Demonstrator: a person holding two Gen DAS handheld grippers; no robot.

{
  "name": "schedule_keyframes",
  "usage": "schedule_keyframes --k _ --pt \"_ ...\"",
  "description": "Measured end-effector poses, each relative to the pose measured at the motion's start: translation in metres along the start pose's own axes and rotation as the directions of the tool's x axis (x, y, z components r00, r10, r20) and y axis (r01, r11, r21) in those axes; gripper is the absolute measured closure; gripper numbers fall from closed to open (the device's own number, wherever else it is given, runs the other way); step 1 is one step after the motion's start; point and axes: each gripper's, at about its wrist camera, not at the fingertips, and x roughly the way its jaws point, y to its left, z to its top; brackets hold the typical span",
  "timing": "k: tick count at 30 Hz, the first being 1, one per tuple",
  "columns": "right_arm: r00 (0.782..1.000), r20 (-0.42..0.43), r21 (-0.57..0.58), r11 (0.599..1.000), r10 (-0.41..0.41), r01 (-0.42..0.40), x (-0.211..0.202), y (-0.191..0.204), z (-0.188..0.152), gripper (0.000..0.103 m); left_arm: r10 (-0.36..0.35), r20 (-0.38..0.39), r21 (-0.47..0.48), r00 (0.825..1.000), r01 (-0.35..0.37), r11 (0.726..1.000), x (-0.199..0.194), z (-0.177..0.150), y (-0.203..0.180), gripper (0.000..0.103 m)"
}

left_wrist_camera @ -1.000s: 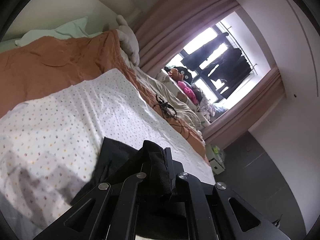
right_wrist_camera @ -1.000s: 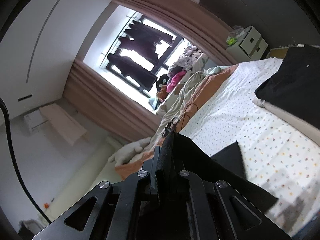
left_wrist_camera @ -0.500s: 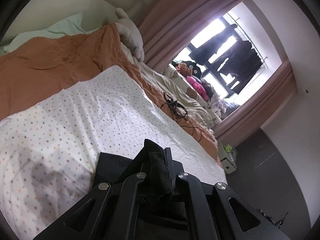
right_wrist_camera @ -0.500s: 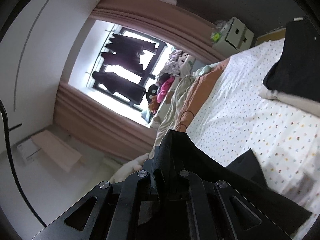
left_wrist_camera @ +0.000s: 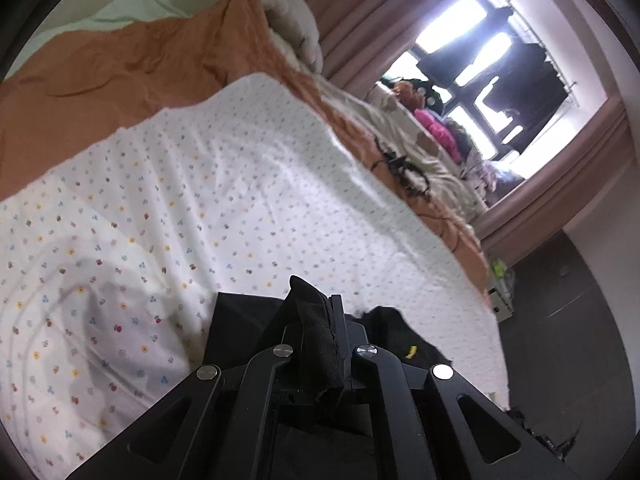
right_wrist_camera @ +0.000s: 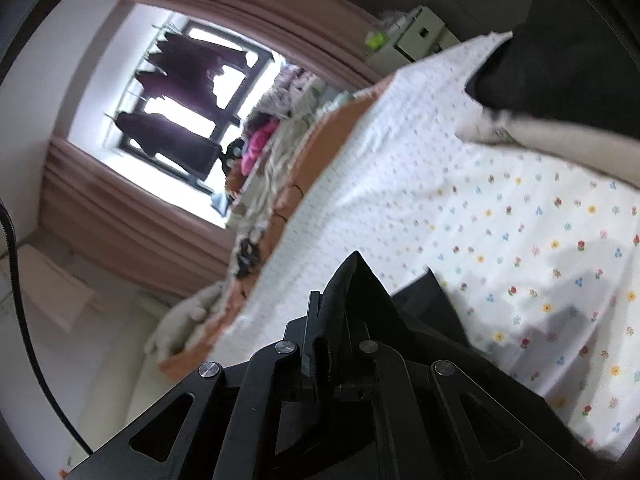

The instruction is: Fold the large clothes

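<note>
My left gripper [left_wrist_camera: 320, 320] is shut on a bunched edge of a black garment [left_wrist_camera: 240, 328], which hangs down over the flower-print white sheet [left_wrist_camera: 200, 200] of the bed. My right gripper [right_wrist_camera: 340, 308] is shut on another edge of the same black garment [right_wrist_camera: 424, 340]; the cloth drapes from its jaws to the lower right. Both grippers hold the cloth just above the sheet [right_wrist_camera: 520, 240].
A stack of folded clothes, black [right_wrist_camera: 560, 60] on cream [right_wrist_camera: 560, 144], lies on the bed at the upper right. An orange blanket [left_wrist_camera: 120, 64], a plush toy [left_wrist_camera: 292, 28], a tangle of black cable [left_wrist_camera: 404, 168] and heaped clothes by the window [left_wrist_camera: 480, 80] lie beyond the sheet.
Both grippers have tilted and sunk closer to the flower-print sheet, with the black garment still in them. More of the garment now rests near the sheet.
</note>
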Motion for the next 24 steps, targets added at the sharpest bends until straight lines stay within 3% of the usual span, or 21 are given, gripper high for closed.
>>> schedule_keyframes --k 6,8,9,10,11,12,13,16,18,24 --pt "0.999 -0.005 -0.056 0.997 -0.044 0.043 0.019 0.007 0.001 0.098 0.026 -0.037 -0.008 0.999 -0.027 1.0 0.033 0.006 0.006 0.099" --pt "0.998 0.015 -0.067 0.996 -0.053 0.054 0.022 0.012 0.005 0.09 0.034 -0.068 -0.002 0.997 -0.034 0.999 0.046 0.012 0.004 0.099" --pt "0.997 0.01 -0.078 0.994 -0.071 0.072 0.025 0.014 0.006 0.081 0.048 -0.087 -0.007 0.995 -0.048 0.999 0.051 0.014 0.004 0.097" --pt "0.997 -0.007 -0.094 0.993 -0.074 0.073 0.028 0.017 0.006 0.054 0.055 -0.103 -0.014 0.993 -0.057 0.998 0.055 0.015 0.005 0.091" --pt "0.998 -0.011 -0.098 0.993 -0.066 0.064 0.028 0.017 0.005 0.035 0.058 -0.119 -0.023 0.991 -0.061 0.998 0.059 0.016 0.007 0.086" --pt "0.999 0.001 -0.098 0.994 -0.054 0.054 0.024 0.017 0.004 0.032 0.06 -0.123 -0.03 0.991 -0.065 0.997 0.059 0.017 0.008 0.071" --pt "0.999 0.016 -0.094 0.994 -0.051 0.052 0.02 0.017 0.005 0.031 0.064 -0.103 -0.035 0.993 -0.068 0.997 0.055 0.017 0.009 0.054" --pt "0.999 0.027 -0.07 0.997 -0.043 0.045 0.012 0.011 0.008 0.031 0.091 -0.014 -0.032 0.996 -0.092 0.995 0.035 0.017 0.013 0.022" --pt "0.998 0.026 -0.058 0.997 -0.055 0.057 0.01 0.006 0.009 0.031 0.087 0.01 -0.017 0.996 -0.087 0.996 0.026 0.015 0.016 0.021" --pt "0.986 -0.022 -0.042 0.986 -0.164 0.163 0.008 -0.008 0.01 0.031 0.152 -0.029 0.058 0.988 -0.15 0.987 0.022 0.0 0.024 0.021"
